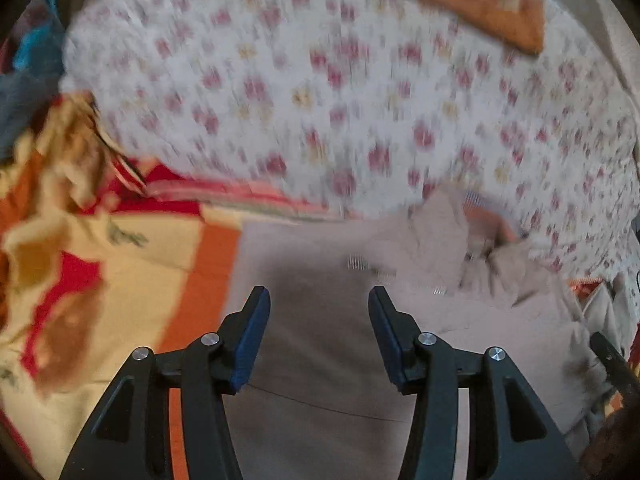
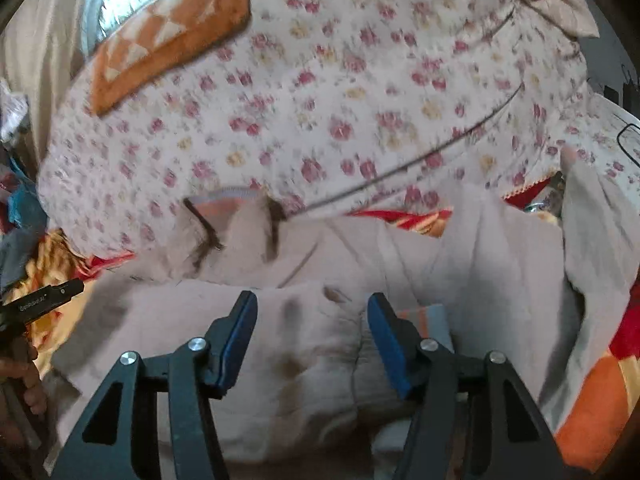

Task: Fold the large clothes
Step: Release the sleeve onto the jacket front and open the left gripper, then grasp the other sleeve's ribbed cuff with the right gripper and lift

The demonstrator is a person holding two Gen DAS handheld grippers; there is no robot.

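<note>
The pale beige garment (image 2: 304,320) lies crumpled on a bed, on top of an orange, red and cream patterned blanket (image 1: 132,256), with a white floral quilt (image 1: 320,92) bunched up just behind it. An orange cushion (image 2: 168,36) rests on the far part of the quilt. The left claw (image 1: 319,300) hovers over a smooth stretch of the garment, jaws partly open, with nothing between the blue pads (image 1: 250,344). The right claw (image 2: 312,306) is positioned low over a rumpled fold of the garment, jaws partly open; the fabric bulges between the fingers, but contact with the pads cannot be confirmed. A thin dark cord (image 2: 420,160) runs across the quilt. In the right wrist view, the left claw appears at the left edge, held in a hand (image 2: 24,380)
</note>
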